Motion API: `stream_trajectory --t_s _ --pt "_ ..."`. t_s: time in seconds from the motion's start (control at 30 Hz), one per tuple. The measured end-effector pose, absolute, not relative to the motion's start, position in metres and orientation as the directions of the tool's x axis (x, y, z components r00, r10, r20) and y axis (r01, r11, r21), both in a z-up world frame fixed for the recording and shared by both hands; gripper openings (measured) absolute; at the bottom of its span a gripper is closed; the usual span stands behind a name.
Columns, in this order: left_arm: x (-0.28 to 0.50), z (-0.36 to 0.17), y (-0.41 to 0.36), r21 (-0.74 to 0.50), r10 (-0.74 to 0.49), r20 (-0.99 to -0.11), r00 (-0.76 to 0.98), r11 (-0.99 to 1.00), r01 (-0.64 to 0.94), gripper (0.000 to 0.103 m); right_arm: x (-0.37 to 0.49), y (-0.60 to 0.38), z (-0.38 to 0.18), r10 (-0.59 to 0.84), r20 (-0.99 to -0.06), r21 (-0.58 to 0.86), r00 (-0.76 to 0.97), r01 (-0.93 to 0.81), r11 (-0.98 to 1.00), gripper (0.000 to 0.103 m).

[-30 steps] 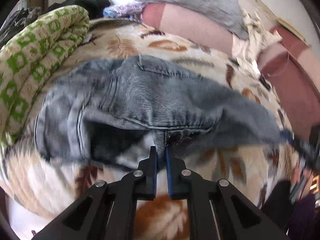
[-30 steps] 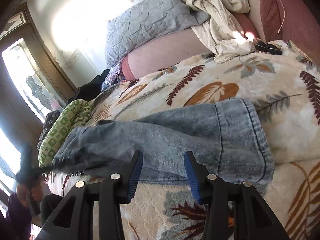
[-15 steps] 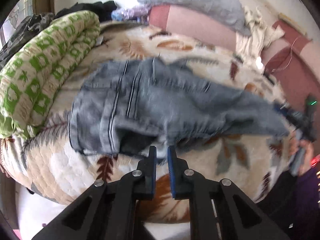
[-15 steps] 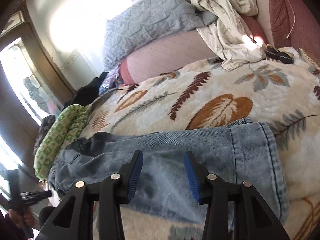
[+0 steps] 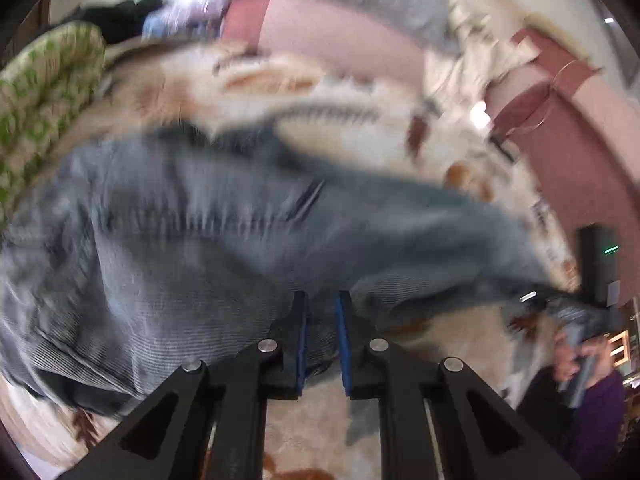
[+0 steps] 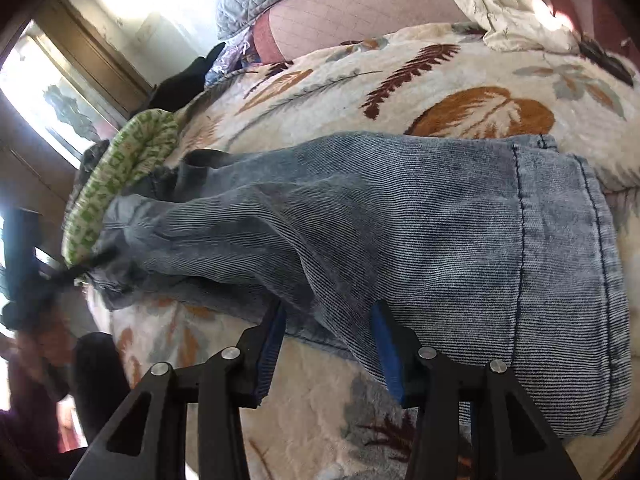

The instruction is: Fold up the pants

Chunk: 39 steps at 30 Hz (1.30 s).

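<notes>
at the far left of our right wrist view a rolled green quilt (image 6: 120,168) sits, nearer the frame's middle than a second ago. the jeans (image 6: 420,240) stretch from it to the right edge over the leaf blanket (image 6: 460,80), filling more of the frame than before. our right gripper (image 6: 328,344) stands apart, denim between its pads. in the blurred left wrist view our left gripper (image 5: 322,340) is barely parted over denim it earlier pinched; we cannot tell if it grips.
</notes>
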<state>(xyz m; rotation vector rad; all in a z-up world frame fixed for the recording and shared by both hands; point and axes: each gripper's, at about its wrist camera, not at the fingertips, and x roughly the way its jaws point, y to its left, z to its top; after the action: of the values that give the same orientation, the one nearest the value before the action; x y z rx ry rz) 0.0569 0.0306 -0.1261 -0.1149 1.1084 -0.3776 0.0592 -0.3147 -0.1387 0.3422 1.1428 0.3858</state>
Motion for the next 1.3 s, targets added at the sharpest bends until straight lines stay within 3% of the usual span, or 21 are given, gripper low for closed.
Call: stream_trajectory --t_s 0.13,0.23,0.5,0.7,0.8,0.9,1.0,1.3 --pt "0.053 -0.144 0.04 -0.299 -0.367 -0.872 0.325 0.924 0.24 0.013 0.053 -0.326 -0.122 0.518 -0.745 0.511 0.421 -0.139 0.848 0.048" --pt "0.047 -0.142 0.037 -0.246 -0.33 -0.895 0.3 0.926 0.286 0.013 0.051 -0.344 -0.105 0.497 -0.682 0.521 0.536 -0.121 0.845 0.063" --pt "0.041 -0.115 0.037 -0.329 -0.423 -0.838 0.345 0.896 0.299 0.013 0.052 -0.39 -0.103 0.358 -0.655 0.547 0.666 0.091 0.832 0.063" --pt "0.051 -0.099 0.005 -0.357 -0.484 -0.786 0.384 0.863 0.357 0.013 0.058 -0.408 -0.109 0.345 -0.648 0.586 0.679 0.155 0.796 0.063" --pt "0.063 -0.113 -0.009 -0.378 -0.484 -0.806 0.341 0.864 0.334 0.013 0.062 -0.396 -0.11 0.384 -0.639 0.599 0.666 0.118 0.792 0.063" --pt "0.054 -0.12 -0.014 -0.383 -0.491 -0.807 0.327 0.858 0.343 0.013 0.065 -0.368 -0.107 0.471 -0.615 0.593 0.633 -0.024 0.805 0.062" --pt "0.044 -0.122 -0.019 -0.333 -0.464 -0.819 0.337 0.864 0.378 0.013 0.062 -0.341 -0.103 0.526 -0.598 0.577 0.604 -0.131 0.806 0.062" --pt "0.066 -0.136 -0.052 -0.378 -0.496 -0.811 0.309 0.849 0.37 0.013 0.091 -0.327 -0.105 0.546 -0.593 0.6 0.592 -0.127 0.79 0.062"
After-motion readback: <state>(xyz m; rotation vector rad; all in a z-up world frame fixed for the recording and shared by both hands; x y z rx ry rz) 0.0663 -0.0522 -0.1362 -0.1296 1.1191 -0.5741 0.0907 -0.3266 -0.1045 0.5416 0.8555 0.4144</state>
